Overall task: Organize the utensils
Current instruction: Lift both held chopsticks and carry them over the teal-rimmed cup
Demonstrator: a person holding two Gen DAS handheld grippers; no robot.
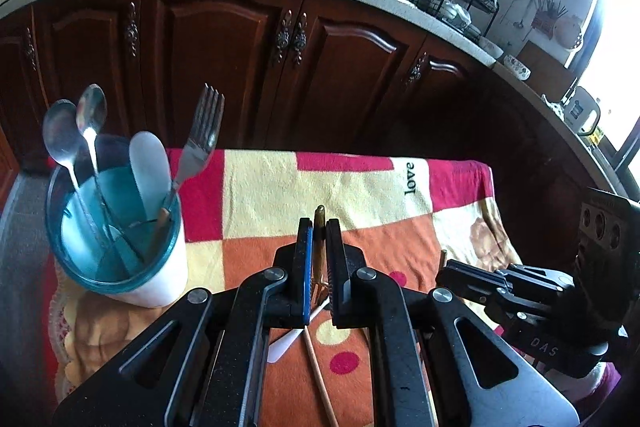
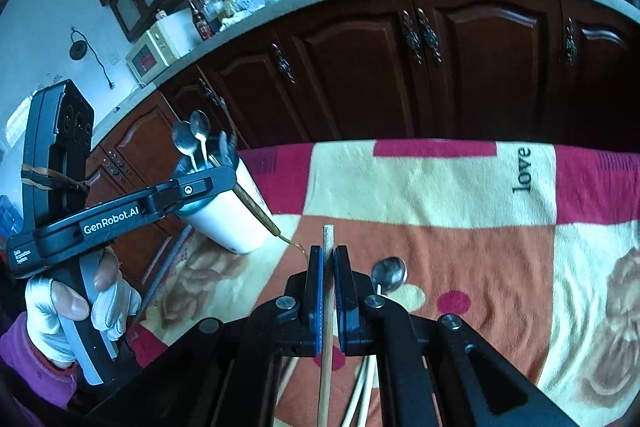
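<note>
Left tool: pinched a brown-handled utensil.
Right tool: pinched a chopstick.
Cup: at 9 o'clock on the desk, held spoons and a fork.

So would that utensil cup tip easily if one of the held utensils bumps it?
Probably somewhat. The cup is tall for its base and stands on a soft blanket. The fork and spoons rise well above its rim, likely making it top-heavy.
</note>
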